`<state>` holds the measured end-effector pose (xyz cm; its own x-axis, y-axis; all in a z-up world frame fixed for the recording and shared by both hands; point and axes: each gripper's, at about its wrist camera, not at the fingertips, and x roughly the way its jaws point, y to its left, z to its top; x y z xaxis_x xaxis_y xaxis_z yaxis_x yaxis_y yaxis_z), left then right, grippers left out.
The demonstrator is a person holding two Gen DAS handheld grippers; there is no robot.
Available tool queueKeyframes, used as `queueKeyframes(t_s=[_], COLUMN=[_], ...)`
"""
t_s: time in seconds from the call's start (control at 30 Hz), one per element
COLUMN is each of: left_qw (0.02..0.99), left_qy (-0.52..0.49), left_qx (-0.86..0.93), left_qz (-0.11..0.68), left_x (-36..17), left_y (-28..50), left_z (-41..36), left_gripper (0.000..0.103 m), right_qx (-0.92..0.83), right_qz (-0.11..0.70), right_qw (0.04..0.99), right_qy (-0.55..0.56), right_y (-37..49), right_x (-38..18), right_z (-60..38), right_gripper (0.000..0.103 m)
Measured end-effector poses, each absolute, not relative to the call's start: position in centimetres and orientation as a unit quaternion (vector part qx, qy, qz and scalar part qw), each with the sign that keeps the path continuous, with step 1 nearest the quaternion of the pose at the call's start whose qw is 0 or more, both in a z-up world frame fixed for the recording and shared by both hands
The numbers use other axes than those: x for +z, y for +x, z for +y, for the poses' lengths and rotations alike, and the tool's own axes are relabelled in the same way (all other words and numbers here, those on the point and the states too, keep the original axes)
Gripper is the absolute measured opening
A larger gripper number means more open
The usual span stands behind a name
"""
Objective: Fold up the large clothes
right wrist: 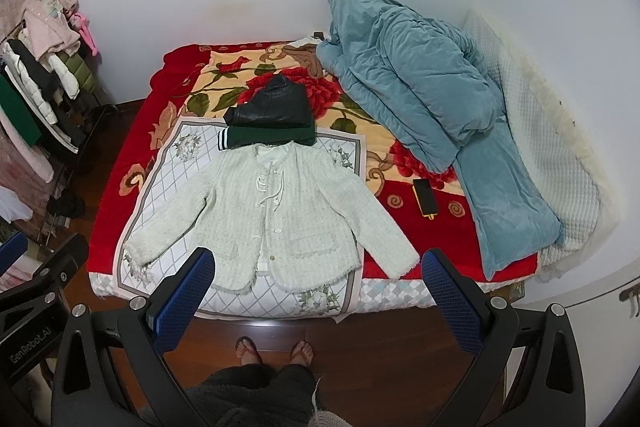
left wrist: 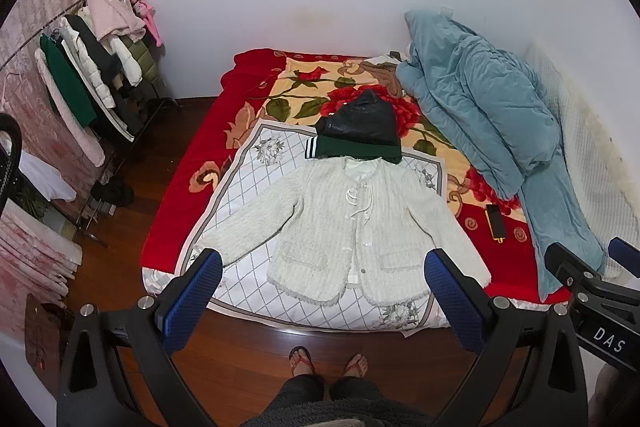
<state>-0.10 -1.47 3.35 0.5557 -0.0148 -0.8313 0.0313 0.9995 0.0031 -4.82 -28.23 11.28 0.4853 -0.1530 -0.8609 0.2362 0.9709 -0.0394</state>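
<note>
Left gripper (left wrist: 322, 291): hovering at the bed's near edge, fingers spread, holding nothing.
Right gripper (right wrist: 316, 289): hovering beside it, fingers also spread and empty.
White jacket (left wrist: 344, 227): lying flat near the bed's (left wrist: 172, 187) near edge, sleeves spread out, probably for folding.
Folded clothes (left wrist: 360, 135): sitting stacked just behind the collar, likely finished.
Blue quilt (left wrist: 480, 107): lying bunched at the far right corner.

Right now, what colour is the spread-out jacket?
Off-white jacket with white front ties; clearest in the right wrist view.
</note>
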Motion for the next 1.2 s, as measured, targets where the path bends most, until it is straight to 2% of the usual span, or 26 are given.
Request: queueKeyframes(t_s=[1.2], left_qw=[0.884], left_qy=[0.002], left_qx=[-0.016], left_qz=[0.467], left_x=[4.5], left_y=[1.3], left_z=[-1.4], left_gripper=[0.103], right_qx=[-0.111], right_qz=[0.49], right_qw=[0.864], right_qy=[0.031], right_y=[-2.8], right_x=[12.5], right_z=[-27.2], right_gripper=[0.103])
